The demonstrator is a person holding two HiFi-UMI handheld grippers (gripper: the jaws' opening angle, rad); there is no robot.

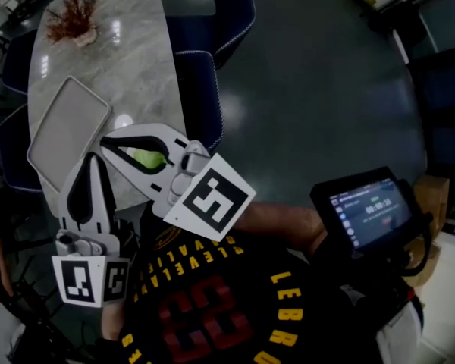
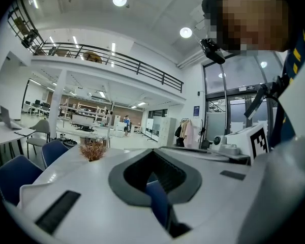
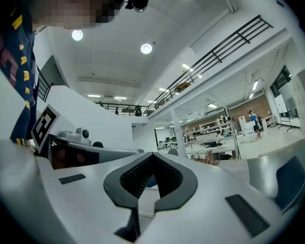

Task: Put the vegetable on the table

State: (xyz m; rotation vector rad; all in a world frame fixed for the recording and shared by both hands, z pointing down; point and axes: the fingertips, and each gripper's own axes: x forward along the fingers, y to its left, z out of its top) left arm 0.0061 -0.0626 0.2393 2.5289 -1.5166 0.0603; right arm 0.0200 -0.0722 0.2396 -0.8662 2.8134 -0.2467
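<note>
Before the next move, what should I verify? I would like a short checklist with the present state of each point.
1. Right gripper holds nothing: ok, jaws together, nothing between them.
2. Left gripper holds nothing: ok, jaws together.
3. Green vegetable found: ok, it shows through the right gripper's loop in the head view.
4. Vegetable already rests on the table: cannot tell, the gripper covers what is around it.
5. Jaws open for a grasp: not ok, both are shut.

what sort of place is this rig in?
Probably a large open-plan office or lab hall: a railed mezzanine, rows of desks behind, and a marble-top table with blue chairs.
</note>
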